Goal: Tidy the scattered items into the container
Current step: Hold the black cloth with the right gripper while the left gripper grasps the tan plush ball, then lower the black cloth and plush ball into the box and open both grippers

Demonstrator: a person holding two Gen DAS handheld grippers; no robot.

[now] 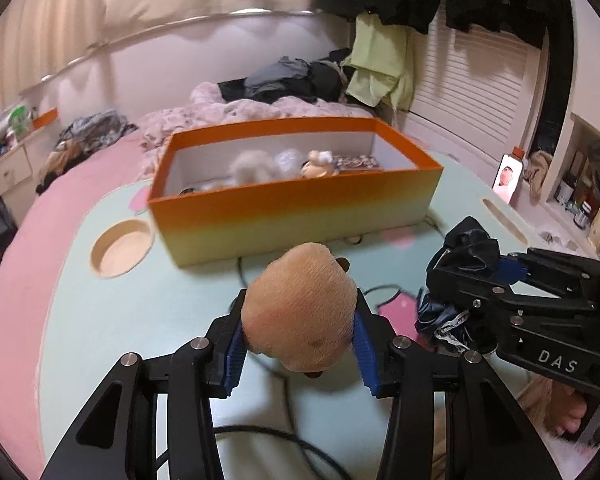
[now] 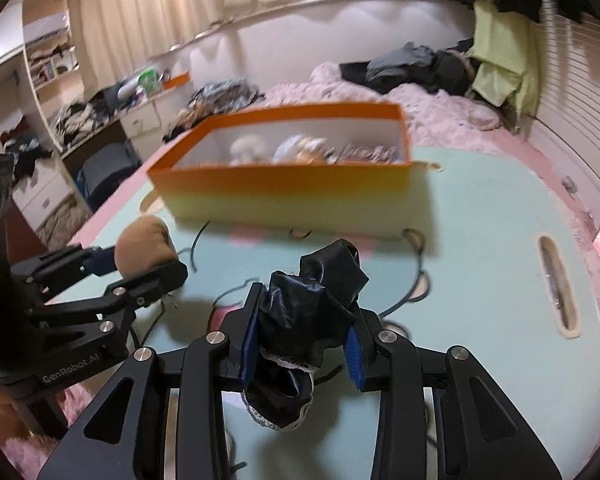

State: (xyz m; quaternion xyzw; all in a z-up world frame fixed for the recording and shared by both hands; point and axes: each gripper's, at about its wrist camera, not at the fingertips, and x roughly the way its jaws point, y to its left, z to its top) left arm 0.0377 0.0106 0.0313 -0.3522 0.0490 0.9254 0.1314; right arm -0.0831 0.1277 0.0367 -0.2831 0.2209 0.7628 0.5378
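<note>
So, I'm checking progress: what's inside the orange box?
Inside the orange box: a whitish fluffy toy, a small tan doll and a patterned packet. The near wall hides the floor.

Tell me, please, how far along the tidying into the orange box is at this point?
Partly done. The box already holds several items, among them a white plush and a small doll. In hand: the left gripper is shut on a tan plush, and the right gripper is shut on a dark cloth. Both are short of the box. Left: drop both in. No other loose items show on the table.
</note>
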